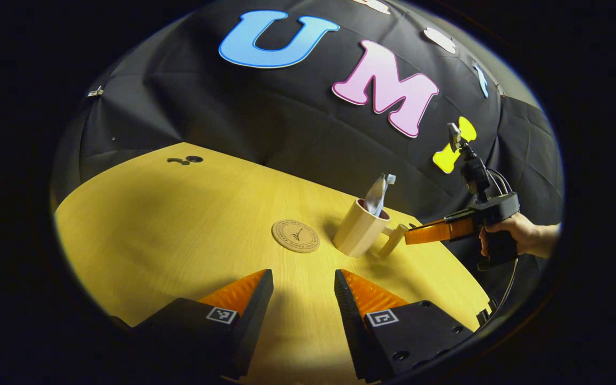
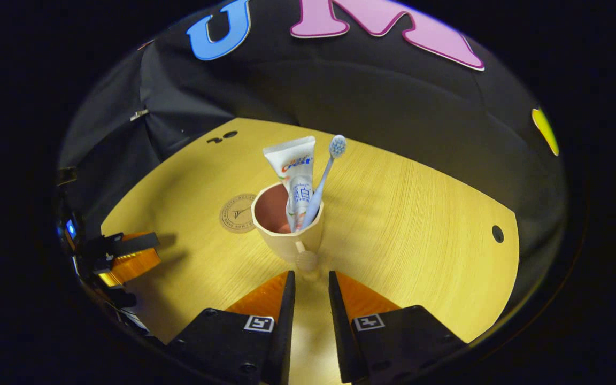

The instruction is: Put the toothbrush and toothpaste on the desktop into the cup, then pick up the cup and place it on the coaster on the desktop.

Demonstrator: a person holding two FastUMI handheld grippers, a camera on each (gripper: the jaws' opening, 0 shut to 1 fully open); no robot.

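A beige cup (image 2: 285, 235) stands on the wooden table with a toothpaste tube (image 2: 294, 171) and a toothbrush (image 2: 328, 166) upright inside it. Its handle (image 2: 306, 260) points at my right gripper (image 2: 310, 277), whose fingers are a narrow gap apart, with the tips at the handle's end and not pressing it. From the left gripper view, the cup (image 1: 359, 229) is right of the round cork coaster (image 1: 295, 236), and the right gripper (image 1: 408, 236) reaches its handle (image 1: 393, 240) from the right. My left gripper (image 1: 303, 280) is open and empty over the table, short of the coaster.
The coaster (image 2: 237, 213) lies just left of and behind the cup, apart from it. Small dark holes mark the tabletop (image 1: 194, 159) (image 2: 497, 233). A hand (image 1: 522, 238) holds the right gripper off the table's right edge. The left gripper (image 2: 150, 254) sits at the table's left edge.
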